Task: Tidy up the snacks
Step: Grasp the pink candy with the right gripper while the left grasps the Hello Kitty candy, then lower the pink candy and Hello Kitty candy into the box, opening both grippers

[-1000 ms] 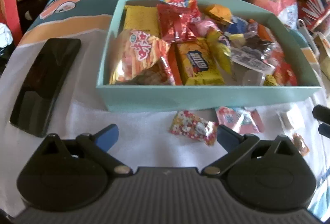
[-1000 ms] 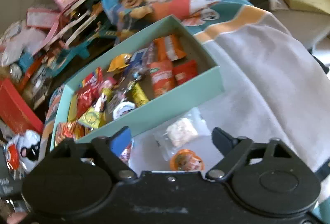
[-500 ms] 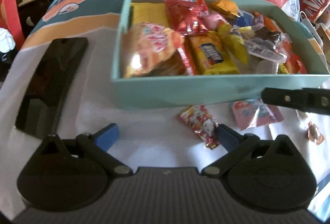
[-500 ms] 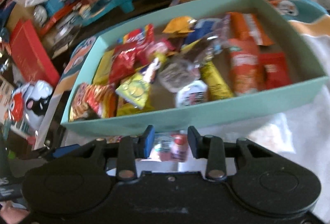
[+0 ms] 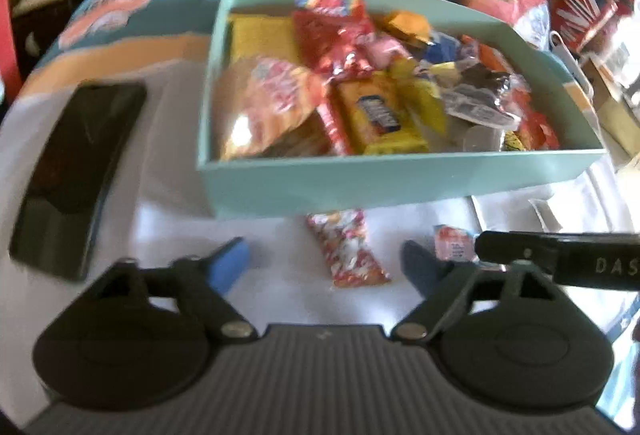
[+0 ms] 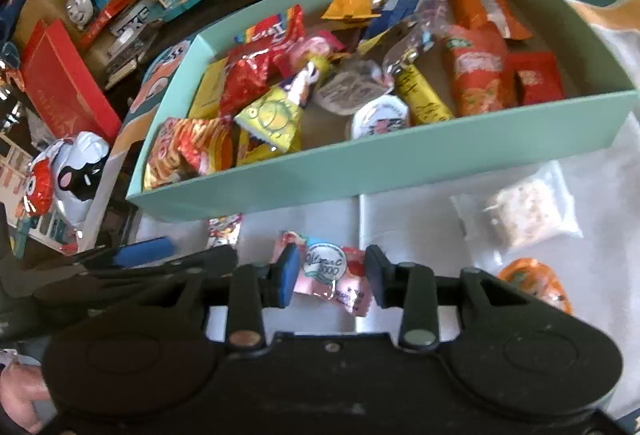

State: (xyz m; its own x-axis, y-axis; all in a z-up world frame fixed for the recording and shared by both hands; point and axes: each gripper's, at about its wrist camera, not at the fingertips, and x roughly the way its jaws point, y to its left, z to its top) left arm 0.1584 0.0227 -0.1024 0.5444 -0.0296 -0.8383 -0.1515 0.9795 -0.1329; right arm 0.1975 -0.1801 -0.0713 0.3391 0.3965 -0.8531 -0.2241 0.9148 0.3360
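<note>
My left gripper [image 5: 326, 261] has just been closing, still half open around the red flowery packet [image 5: 347, 249] just before the teal box [image 5: 400, 179]. My right gripper [image 6: 332, 277] pinches the pink packet [image 6: 326, 271] there too. Both are slippery and could slide out.

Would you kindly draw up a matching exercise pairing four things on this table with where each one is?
Things:
1. pink sachet
2. red floral packet
3. black phone
4. yellow biscuit bar

Places:
A. inside the teal box
B. on the cloth, left of the box
C. between the right tongs
D. on the cloth, between the open left tongs

Pairs: 1-C, 2-D, 3-B, 4-A
</note>
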